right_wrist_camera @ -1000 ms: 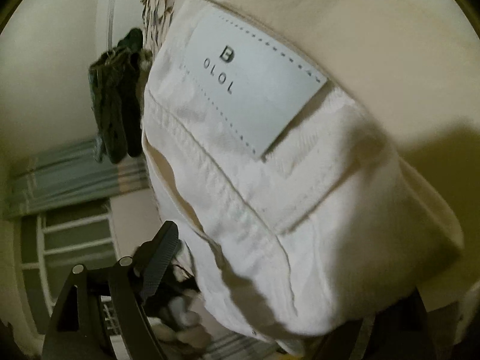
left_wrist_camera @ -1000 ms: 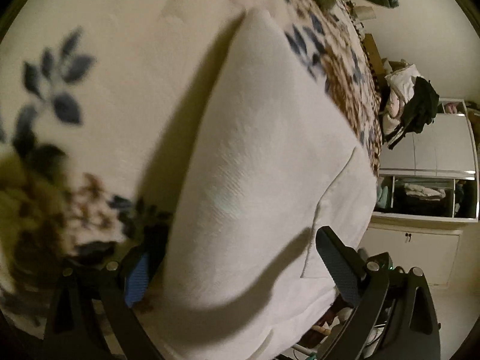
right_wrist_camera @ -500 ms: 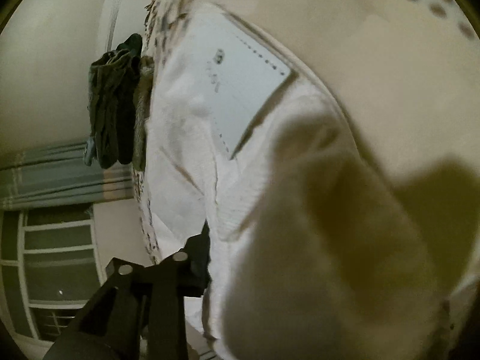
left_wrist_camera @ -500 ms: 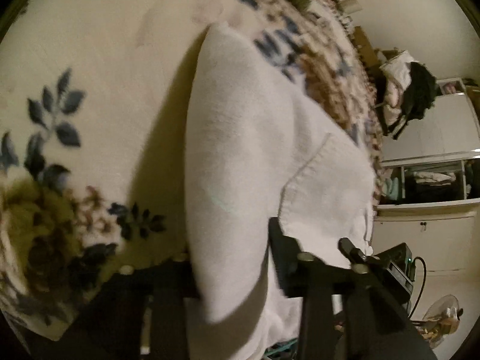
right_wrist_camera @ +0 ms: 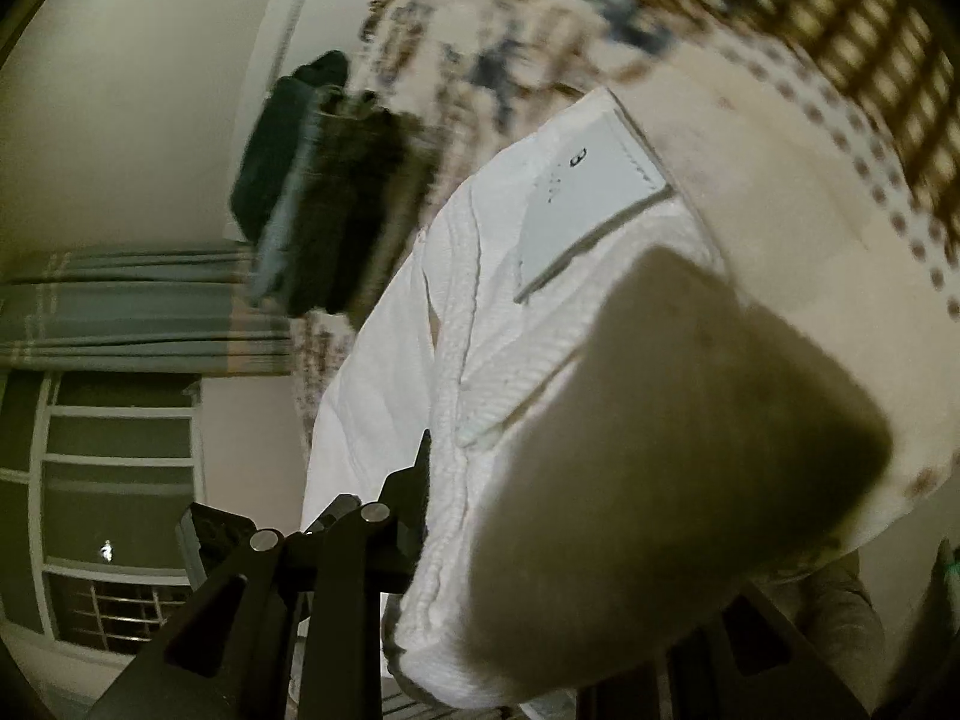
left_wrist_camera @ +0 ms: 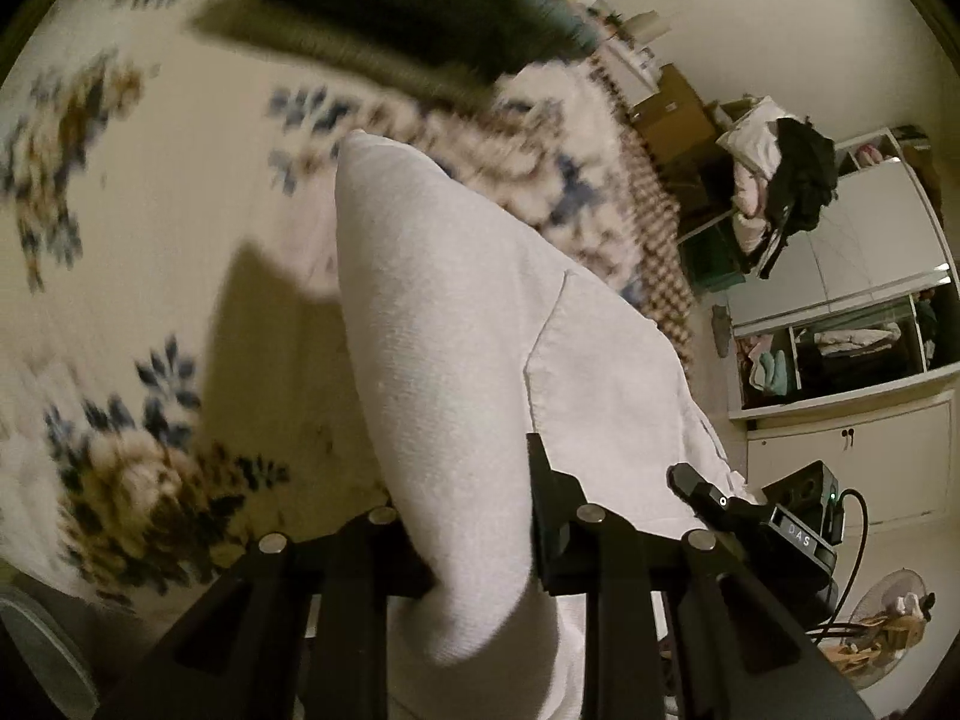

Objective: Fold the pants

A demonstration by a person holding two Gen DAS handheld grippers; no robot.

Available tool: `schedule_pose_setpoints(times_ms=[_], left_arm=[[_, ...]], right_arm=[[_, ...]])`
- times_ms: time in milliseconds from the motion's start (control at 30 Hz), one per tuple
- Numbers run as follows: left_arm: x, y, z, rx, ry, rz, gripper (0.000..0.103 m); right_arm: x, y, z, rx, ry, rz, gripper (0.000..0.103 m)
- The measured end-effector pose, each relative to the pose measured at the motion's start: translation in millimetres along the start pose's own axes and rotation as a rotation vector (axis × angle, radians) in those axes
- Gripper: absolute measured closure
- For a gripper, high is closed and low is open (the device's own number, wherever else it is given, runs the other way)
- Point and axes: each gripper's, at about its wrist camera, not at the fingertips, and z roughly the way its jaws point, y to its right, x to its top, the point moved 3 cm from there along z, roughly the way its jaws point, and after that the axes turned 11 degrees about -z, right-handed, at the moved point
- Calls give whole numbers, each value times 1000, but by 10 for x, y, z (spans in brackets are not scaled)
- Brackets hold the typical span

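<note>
Left wrist view: my left gripper [left_wrist_camera: 474,531] has its fingers [left_wrist_camera: 549,504] pinching a thick fold of the white pants [left_wrist_camera: 480,324], the cloth bunched between the pads and rising forward in a long ridge over the floral bedspread [left_wrist_camera: 120,228]. The pants sit on the bed with this end raised off the cover, judging by the shadow beneath the ridge (edges are motion-blurred, so I will not push that further). A pocket seam runs across the panel near the right finger, so I judge the grip is at the seat or waist area. Right wrist view: the right gripper [right_wrist_camera: 516,516] is clamped on the waistband edge; only the left finger [right_wrist_camera: 414,498] shows clearly, pressed against the stitched band, while the other is hidden behind a shadowed fold of cloth. The sewn brand patch [right_wrist_camera: 591,210] faces the camera, confirming the waist end. Holding both sides of the same end makes sense: two anchor points keep the edge taut and level so it can be carried over as one flap. A dark garment pile [right_wrist_camera: 324,198] lies farther up the bed, apart from the pants. Risk as I see it: uneven tension would skew the crease.
</note>
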Motion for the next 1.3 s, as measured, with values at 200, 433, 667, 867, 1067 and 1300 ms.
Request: schedule_pose_setpoints(times_ms=[200,433,667,867,1067,1300], left_arm=[[631,526,-399,-52,66,18,83],[1910,1007,-747,-99,134,79,83],[3407,1041,-828,-109,170,95,83],[4346,554,-451,-55,140,74,83],[4599,20,-130,9,93,26,82],[4524,-94,-270,70,119,-6,65]], right_arm=[[596,-776,-122,20,54,-102,78],[1698,-1787,283,46,153,-165,78],[2692,-2498,1310,61,192,-176,78],[3249,-2597,2402,43,164,-151,78],[3285,-2335,3198,-20,74,-118,78],[3256,-2254,3187,-148,-11,-169,43]])
